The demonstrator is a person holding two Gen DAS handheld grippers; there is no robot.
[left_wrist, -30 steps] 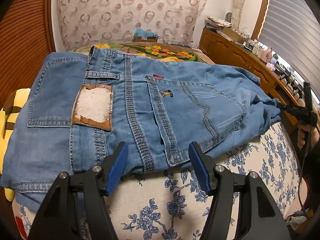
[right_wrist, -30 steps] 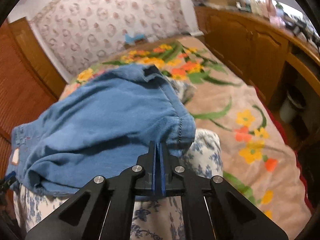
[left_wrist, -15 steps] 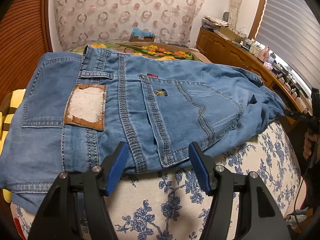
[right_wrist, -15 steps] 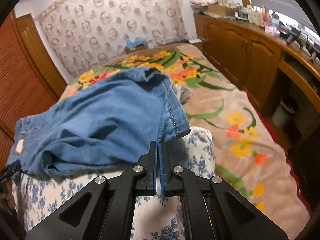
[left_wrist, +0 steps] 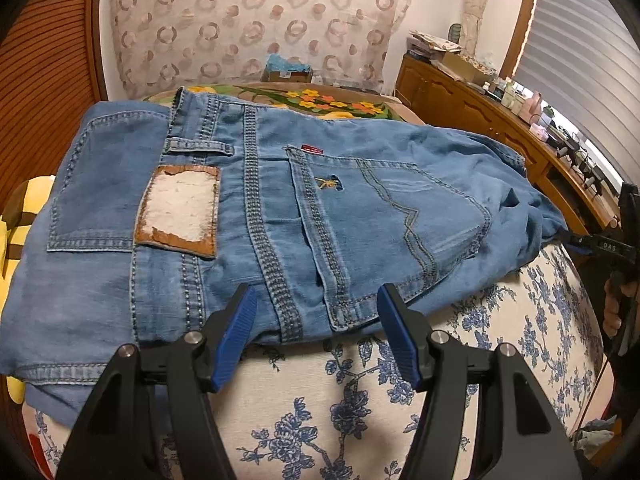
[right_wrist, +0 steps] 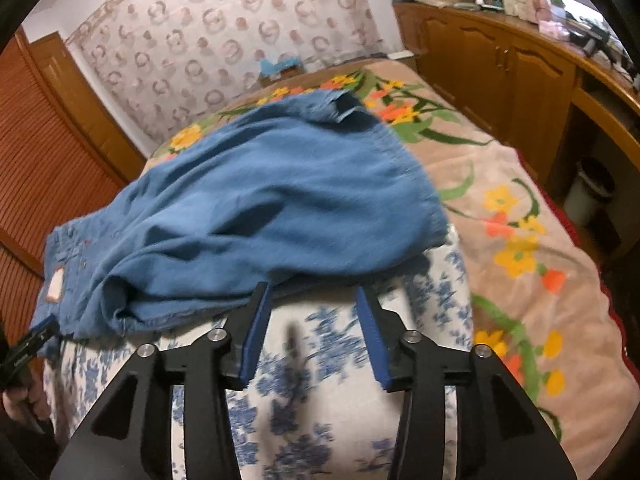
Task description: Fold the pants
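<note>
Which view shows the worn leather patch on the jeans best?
The left wrist view: the leather patch faces the camera, sharp, with its whitened centre and brown frayed border plain on the jeans. The right wrist view shows it only as a small, blurred sliver at the far left edge.

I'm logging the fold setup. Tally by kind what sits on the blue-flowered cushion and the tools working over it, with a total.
Jeans: 1
Hand-held grippers: 2, the left hand-held gripper and the right hand-held gripper, both open and holding nothing
Total: 3
</note>
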